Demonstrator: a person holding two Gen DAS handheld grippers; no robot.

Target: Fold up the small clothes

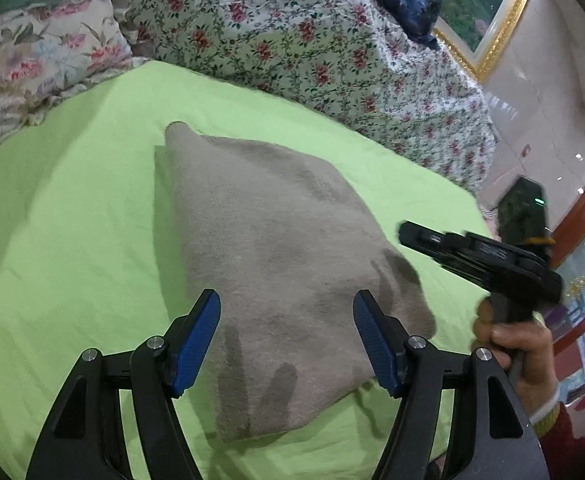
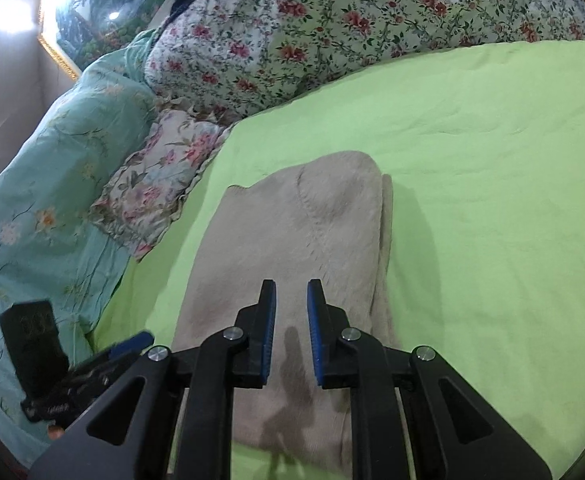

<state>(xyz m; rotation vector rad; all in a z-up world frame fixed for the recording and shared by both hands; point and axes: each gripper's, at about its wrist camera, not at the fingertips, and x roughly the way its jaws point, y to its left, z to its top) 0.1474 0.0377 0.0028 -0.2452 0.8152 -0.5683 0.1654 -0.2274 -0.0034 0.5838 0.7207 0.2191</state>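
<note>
A beige knitted garment lies folded into a thick rectangle on the lime-green sheet. My left gripper hovers over its near end, jaws wide open and empty. In the right wrist view the same garment lies below my right gripper, whose jaws stand a narrow gap apart with nothing between them. The right gripper also shows in the left wrist view, held by a hand off the garment's right edge. Part of the left gripper shows at the lower left of the right wrist view.
A floral quilt is heaped along the far side of the bed. A floral pillow and a teal duvet lie at the bed's head. A framed landscape picture hangs on the wall. The green sheet spreads around the garment.
</note>
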